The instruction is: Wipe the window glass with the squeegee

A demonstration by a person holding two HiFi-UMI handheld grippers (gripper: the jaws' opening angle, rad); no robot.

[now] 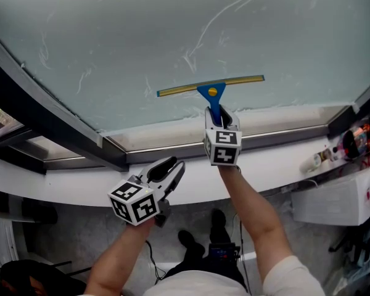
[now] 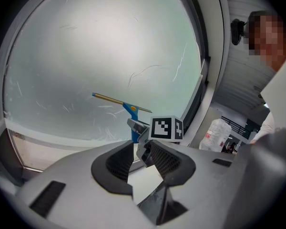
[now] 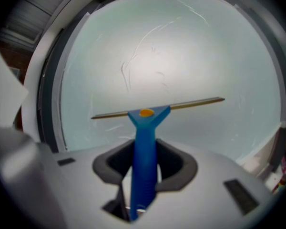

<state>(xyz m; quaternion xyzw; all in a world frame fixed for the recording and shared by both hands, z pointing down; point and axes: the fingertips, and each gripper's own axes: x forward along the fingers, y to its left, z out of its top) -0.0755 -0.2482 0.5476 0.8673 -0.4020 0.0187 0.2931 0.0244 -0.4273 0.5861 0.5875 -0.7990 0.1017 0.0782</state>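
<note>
Squeegee (image 1: pixel 211 91) blade against lower window glass (image 1: pixel 172 29), blue handle clamped in right hand-held gripper (image 1: pixel 221 117) directly beneath. Left hand-held gripper (image 1: pixel 169 168) below-left of squeegee, jaws apart, empty. Only in left gripper view: white bag (image 2: pixel 218 133) right of squeegee.

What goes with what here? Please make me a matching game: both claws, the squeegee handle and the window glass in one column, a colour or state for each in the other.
Things:
1. left claw
2. right claw
3. squeegee handle
4. window glass

Colours or states:
A. blue
B. pale, with thin streaks
C. open, holding nothing
D. shut on the squeegee handle

Pairs: 1-C, 2-D, 3-A, 4-B
</note>
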